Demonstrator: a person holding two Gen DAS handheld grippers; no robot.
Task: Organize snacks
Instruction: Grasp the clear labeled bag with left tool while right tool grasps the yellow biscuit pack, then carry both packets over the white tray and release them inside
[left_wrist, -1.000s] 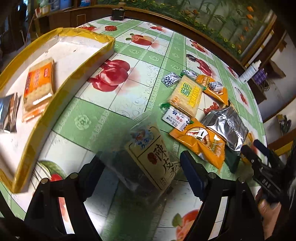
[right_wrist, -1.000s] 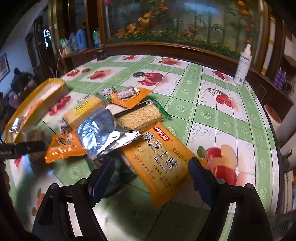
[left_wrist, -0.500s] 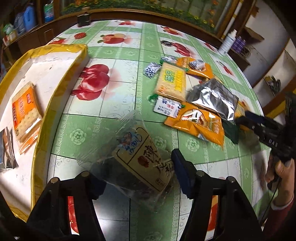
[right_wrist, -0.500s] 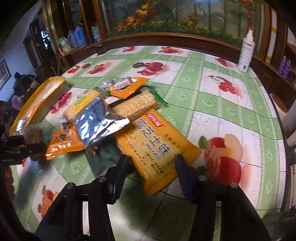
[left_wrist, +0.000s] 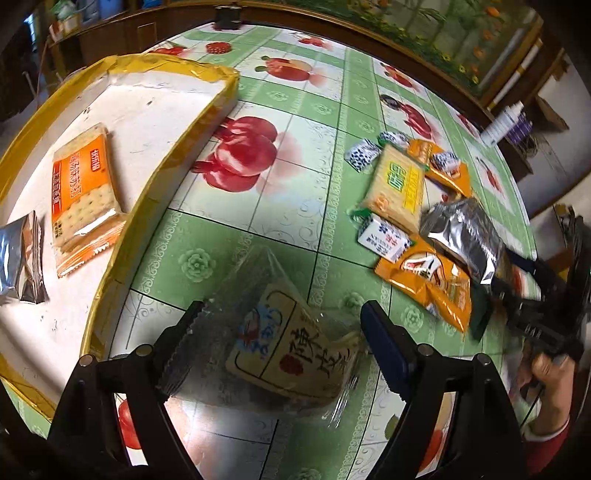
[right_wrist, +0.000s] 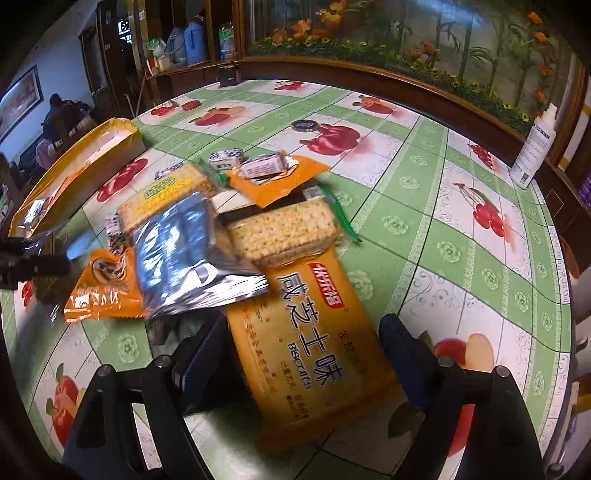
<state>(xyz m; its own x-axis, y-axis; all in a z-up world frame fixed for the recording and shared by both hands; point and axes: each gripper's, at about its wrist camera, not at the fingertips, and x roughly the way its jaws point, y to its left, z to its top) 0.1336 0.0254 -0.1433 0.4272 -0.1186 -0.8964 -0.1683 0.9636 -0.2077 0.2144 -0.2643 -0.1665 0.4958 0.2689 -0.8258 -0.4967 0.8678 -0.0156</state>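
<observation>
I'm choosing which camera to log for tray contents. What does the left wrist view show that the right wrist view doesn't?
Only the left wrist view shows the tray's contents clearly: an orange cracker pack and a silver pouch, plus the clear bag between the left claw's fingers. Only the right wrist view shows the big yellow biscuit pack between the right claw's fingers, and the white bottle. Both show the snack pile with the silver foil bag.
</observation>
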